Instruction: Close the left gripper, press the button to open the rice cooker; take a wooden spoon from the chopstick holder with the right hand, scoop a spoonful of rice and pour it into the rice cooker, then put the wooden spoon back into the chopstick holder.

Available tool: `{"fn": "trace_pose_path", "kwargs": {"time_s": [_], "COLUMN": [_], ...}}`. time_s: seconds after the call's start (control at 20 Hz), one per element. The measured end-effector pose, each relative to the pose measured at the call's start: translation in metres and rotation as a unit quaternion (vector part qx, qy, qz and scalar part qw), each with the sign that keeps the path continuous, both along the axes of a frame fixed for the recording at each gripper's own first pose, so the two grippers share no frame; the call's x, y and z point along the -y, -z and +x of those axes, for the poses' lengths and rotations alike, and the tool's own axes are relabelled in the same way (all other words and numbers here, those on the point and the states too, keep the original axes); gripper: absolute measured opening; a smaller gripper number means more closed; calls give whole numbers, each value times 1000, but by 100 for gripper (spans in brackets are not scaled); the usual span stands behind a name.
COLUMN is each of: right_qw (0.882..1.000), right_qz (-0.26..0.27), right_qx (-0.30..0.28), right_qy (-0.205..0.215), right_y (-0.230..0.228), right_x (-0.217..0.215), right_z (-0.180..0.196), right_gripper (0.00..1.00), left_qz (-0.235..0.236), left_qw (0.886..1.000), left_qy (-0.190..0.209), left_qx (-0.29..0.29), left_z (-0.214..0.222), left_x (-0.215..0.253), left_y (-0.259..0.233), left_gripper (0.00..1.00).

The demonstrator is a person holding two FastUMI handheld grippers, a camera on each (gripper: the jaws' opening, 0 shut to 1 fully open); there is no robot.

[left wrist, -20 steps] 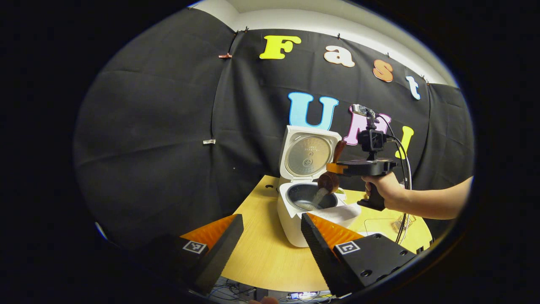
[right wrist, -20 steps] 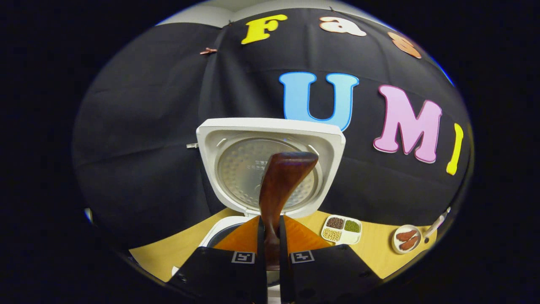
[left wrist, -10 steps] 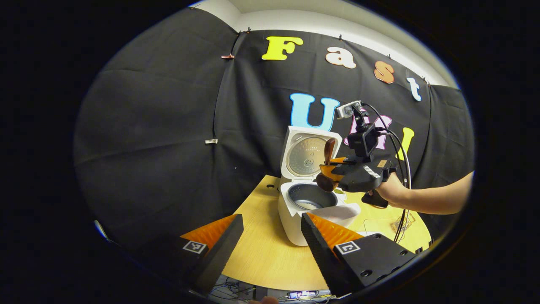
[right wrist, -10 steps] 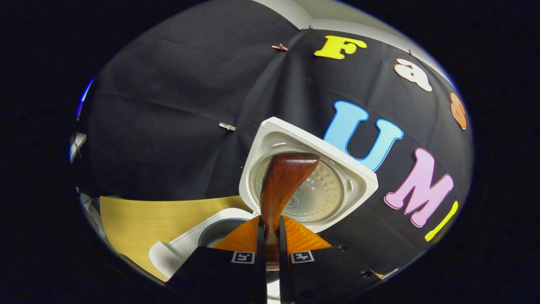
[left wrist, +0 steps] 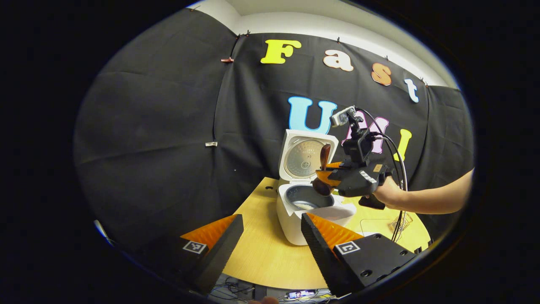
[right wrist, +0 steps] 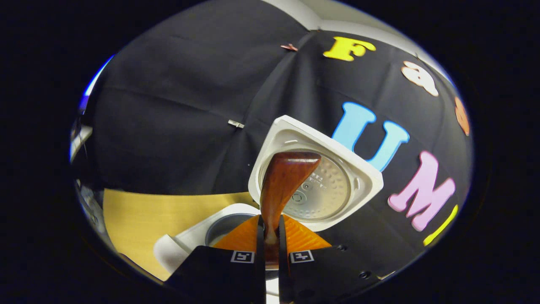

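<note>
In the left gripper view we see the right gripper (left wrist: 327, 174) held in a person's hand (left wrist: 387, 193), the bare forearm coming in from the right side. This gripper is tilted and stays in the air above the open white rice cooker (left wrist: 295, 219). In the right gripper view its two fingers press on the dark brown wooden spoon (right wrist: 283, 181) from both sides, so the spoon is grasped firmly, its handle end pointing up in front of the raised lid (right wrist: 363, 179). In the left gripper view the bowl of the spoon hangs over the grey inner pot (left wrist: 308, 198), where some white rice (left wrist: 307, 206) lies on the bottom. The left gripper (left wrist: 272, 236) is near us, well apart from the cooker, with its fingers spread and grasping nothing. The cooker stands on a round light wooden table (left wrist: 261, 257). Some cables hang beside the person's hand.
</note>
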State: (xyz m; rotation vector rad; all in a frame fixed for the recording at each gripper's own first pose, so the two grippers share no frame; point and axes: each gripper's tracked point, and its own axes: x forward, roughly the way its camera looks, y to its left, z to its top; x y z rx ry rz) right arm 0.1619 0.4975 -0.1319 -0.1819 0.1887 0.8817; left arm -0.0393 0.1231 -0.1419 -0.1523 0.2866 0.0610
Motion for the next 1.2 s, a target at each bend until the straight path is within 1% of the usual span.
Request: {"fn": "trace_pose_path", "kwargs": {"time_s": [0.05,0.15,0.2,0.3,0.35,0.4,0.5,0.7,0.85,1.0,1.2], "right_qw": [999,991,984,963,953,946,942,933,930,932,930], "right_qz": [24,74,102,164,189,208,231,273,291,286,273], "right_qx": [-35,-101,-134,-198,-218,-225,-214,-194,-174,-150,-135], "right_qy": [16,46,58,85,97,107,119,132,143,167,206], "right_y": [1,1,0,-4,-9,-14,-30,-62,-79,-81,-68], "right_x": [5,17,24,41,52,66,96,159,214,274,357], "right_z": [5,12,15,18,19,21,18,-1,-13,-18,-19], "right_gripper": [16,16,16,16,16,16,16,16,16,16,16], "left_qz": [1,2,3,4,5,7,5,8,11,18,23], "left_qw": [1000,1000,1000,1000,1000,1000,1000,1000,1000,1000,999], "left_qy": [0,2,3,4,5,6,7,13,13,17,29], "left_qx": [1,2,3,4,5,5,5,9,11,18,22], "left_z": [-4,-5,-7,-9,-10,-12,-16,-21,-23,-27,-23], "left_x": [1,4,5,9,12,15,20,39,54,74,100], "left_y": [0,-3,-4,-6,-6,-7,-10,-16,-21,-31,-37], "left_gripper": [95,95,95,95,95,95,95,95,95,95,95]}}
